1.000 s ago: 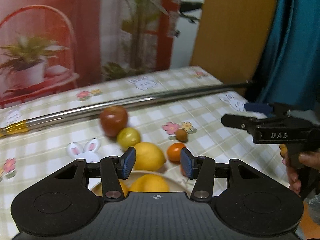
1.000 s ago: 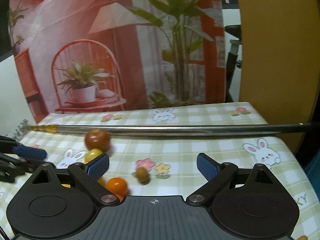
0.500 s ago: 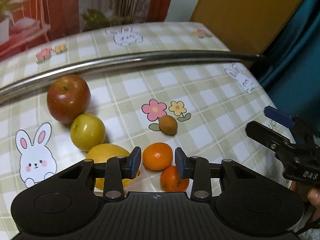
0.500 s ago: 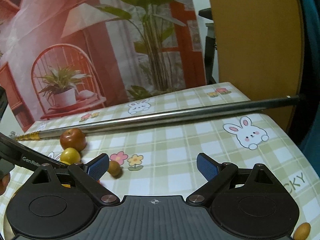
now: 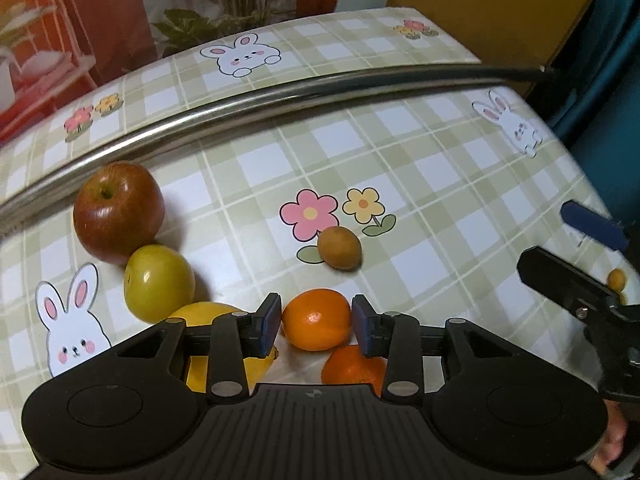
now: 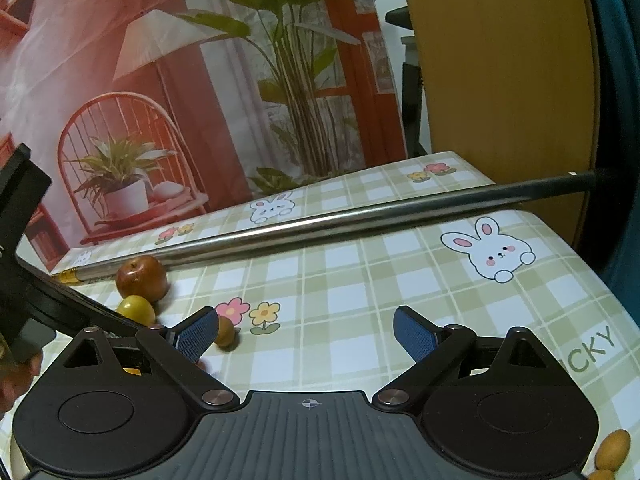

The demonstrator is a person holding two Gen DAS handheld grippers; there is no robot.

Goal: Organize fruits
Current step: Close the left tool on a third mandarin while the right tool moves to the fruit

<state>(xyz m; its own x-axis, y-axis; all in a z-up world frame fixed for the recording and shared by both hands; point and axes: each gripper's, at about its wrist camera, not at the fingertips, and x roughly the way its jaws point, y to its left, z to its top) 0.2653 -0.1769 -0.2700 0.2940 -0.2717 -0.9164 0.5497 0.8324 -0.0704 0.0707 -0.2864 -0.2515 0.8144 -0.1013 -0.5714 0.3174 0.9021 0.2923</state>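
My left gripper point(image 5: 316, 324) has its blue pads against both sides of a small orange point(image 5: 316, 318) that rests on the checked tablecloth. A second orange point(image 5: 348, 364) lies just behind it, and a lemon point(image 5: 200, 312) sits half hidden behind the left finger. A red apple point(image 5: 118, 210), a yellow-green fruit point(image 5: 158, 282) and a small brown fruit point(image 5: 340, 253) lie farther out. My right gripper point(image 6: 306, 328) is open with nothing between its fingers. The brown fruit point(image 6: 225, 331) is beside its left pad. The apple point(image 6: 141, 278) is at the far left.
A long metal rod point(image 5: 280, 96) lies across the table beyond the fruit. The table's right edge drops off toward a blue curtain point(image 5: 600, 80). Two tiny orange fruits point(image 6: 612, 448) sit near the front right corner. A printed backdrop stands behind the table.
My left gripper has dipped forward and down, its fingers narrowed, and the small orange now fills the gap between the pads. The right gripper has swung rightward, still open.
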